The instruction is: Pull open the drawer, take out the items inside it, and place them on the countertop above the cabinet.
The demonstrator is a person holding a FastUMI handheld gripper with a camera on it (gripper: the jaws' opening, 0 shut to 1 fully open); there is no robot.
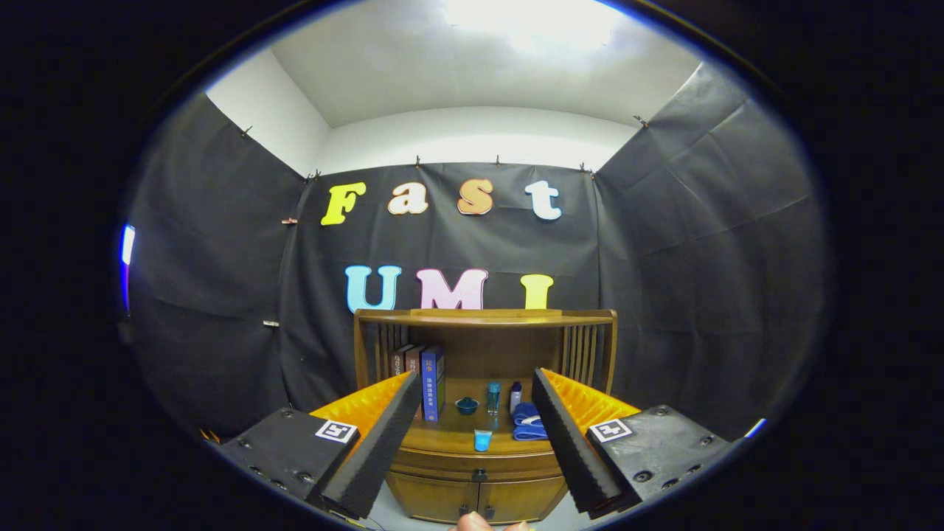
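Note:
A wooden cabinet (472, 487) stands beyond my fingers, against the black cloth wall. Its drawer (479, 469) with a small dark knob sits shut under the countertop (450, 441). On the countertop are a small light-blue cup (482, 440) near the front edge, a dark teal bowl (466, 405), a blue-capped bottle (493, 397), a small white bottle (515, 396) and a folded blue cloth (528, 425). My gripper (472, 446) is open, held well back from the cabinet, with nothing between its fingers. The drawer's inside is hidden.
Several books (428, 380) stand upright at the left of the countertop, under a wooden shelf frame (484, 318) with slatted sides. Two lower cabinet doors (478, 503) have small knobs. A person's fingertip (472, 522) shows below the cabinet.

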